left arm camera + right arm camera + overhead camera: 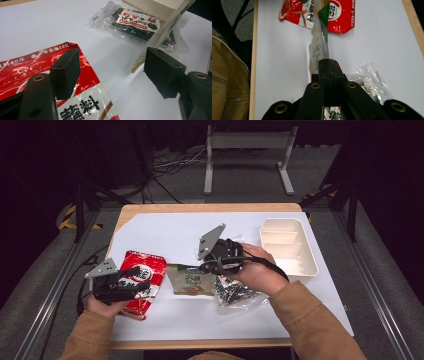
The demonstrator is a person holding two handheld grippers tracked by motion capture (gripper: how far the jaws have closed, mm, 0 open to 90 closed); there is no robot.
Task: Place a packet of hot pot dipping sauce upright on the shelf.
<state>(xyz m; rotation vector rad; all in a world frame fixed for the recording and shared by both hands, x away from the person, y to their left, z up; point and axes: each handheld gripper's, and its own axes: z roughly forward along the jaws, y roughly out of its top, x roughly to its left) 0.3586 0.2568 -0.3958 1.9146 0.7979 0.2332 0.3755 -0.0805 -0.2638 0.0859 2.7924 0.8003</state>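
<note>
A pale snack packet with a green top (190, 282) is lifted by one edge, and my right gripper (204, 268) is shut on that edge. In the right gripper view the closed jaws (328, 62) pinch the packet (319, 47), which stands edge-on ahead of them. A red and white packet (142, 280) lies flat at the left. My left gripper (136, 281) hovers open over its right part. In the left gripper view one fingertip (66, 70) is above the red packet (30, 62), while the other is above bare white table, with nothing between them.
A clear bag of dark seaweed snacks (235, 292) lies under the right hand, near the front. A white divided tray (290, 247) stands at the right of the white mat (165, 232). A sleeve (229, 75) is close at the table's edge.
</note>
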